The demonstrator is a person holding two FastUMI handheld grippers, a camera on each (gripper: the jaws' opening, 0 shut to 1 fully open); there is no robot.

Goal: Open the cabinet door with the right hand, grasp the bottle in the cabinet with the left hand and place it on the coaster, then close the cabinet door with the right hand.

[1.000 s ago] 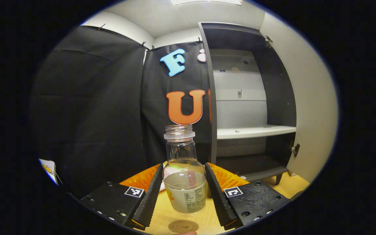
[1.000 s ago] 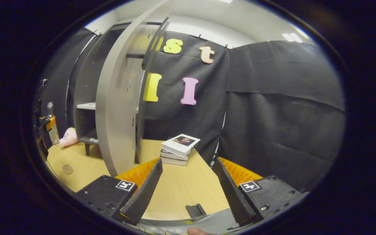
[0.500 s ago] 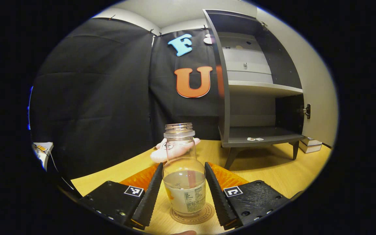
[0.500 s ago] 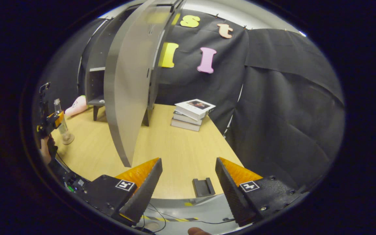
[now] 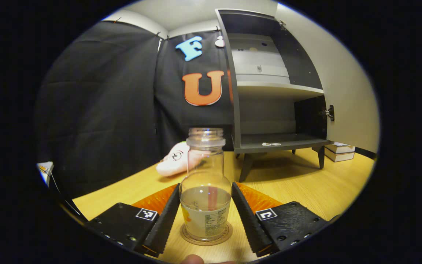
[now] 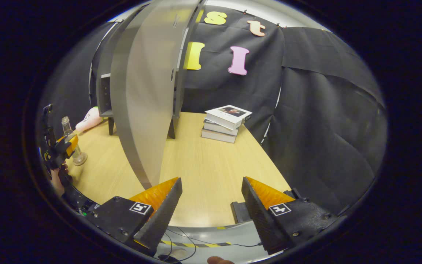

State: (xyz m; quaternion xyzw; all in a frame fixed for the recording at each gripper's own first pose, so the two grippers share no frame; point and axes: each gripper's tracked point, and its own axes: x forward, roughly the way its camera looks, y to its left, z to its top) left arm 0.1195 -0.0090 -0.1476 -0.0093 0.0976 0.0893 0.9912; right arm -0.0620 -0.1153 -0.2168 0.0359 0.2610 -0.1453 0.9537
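Now the bottle (image 5: 205, 200) stands on the coaster (image 5: 206, 234) between the left gripper (image 5: 205, 216)'s fingers, contact unclear, while the right gripper (image 6: 211, 205) gapes empty, the cabinet door (image 6: 145, 102) unclosed.

Nothing printed here can be read: the bottle (image 5: 205, 205) carries a label with fine print too small to make out, the coaster (image 5: 206, 236) under it bears a blurred ring of lettering, and the top book (image 6: 228, 113) of the stack shows an illegible cover picture.

Clear glossy bottle (image 5: 205, 190), matt wood-grain table (image 5: 306, 187)
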